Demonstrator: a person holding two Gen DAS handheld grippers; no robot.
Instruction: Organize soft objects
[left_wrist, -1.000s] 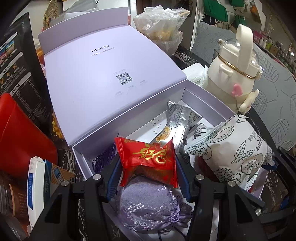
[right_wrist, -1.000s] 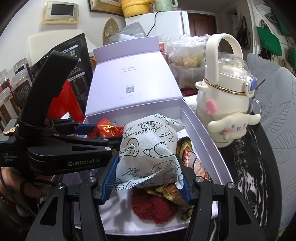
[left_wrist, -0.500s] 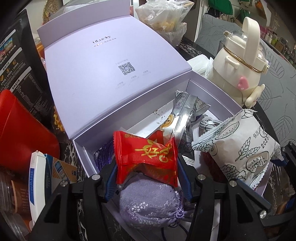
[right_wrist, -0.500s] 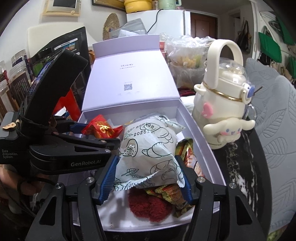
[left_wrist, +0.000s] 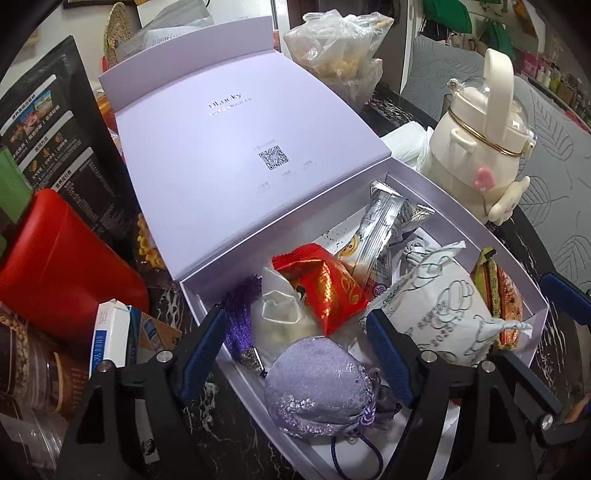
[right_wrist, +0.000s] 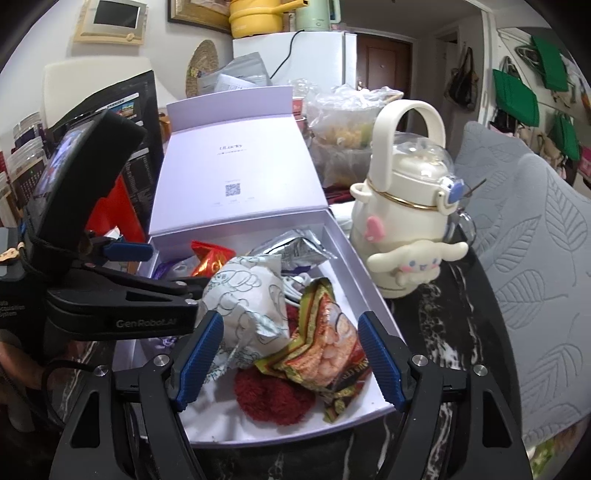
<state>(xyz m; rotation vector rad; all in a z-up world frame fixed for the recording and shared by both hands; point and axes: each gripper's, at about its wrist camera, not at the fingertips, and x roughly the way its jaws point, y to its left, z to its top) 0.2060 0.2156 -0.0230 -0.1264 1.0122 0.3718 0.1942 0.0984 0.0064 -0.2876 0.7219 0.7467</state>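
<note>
Left gripper (left_wrist: 295, 350): jaws opening, pads clear of any object. A second earlier they clamped the red foil packet (left_wrist: 325, 284); that packet now lies released in the lavender box (left_wrist: 517, 280), tilted against a clear plastic pouch (left_wrist: 280, 310). The lilac drawstring pouch (left_wrist: 317, 387) sits just below it, near the box's front corner, between the parted fingers but untouched.

Right gripper (right_wrist: 288, 354): jaws likewise opening, nothing pressed between them. The white printed bread bag (right_wrist: 247, 295), gripped a second ago, now rests in the box, leaning to the left of the orange-and-green snack packet (right_wrist: 325, 343), with a dark red fuzzy item (right_wrist: 269, 391) beneath both.

Box contents, farther back: a silver foil sachet (left_wrist: 380, 229) propped toward the rear wall, a coiled white cable (left_wrist: 417, 251) beside it, and a purple tassel (left_wrist: 240, 317) along the left wall. The lid (left_wrist: 229, 147) stands open, hinged at the rear.

Outside the box: a cream character bottle (right_wrist: 402, 206) stands upright just beside the right wall; a red container (left_wrist: 62, 258) and a blue-and-white carton (left_wrist: 107, 332) lie to the left.
</note>
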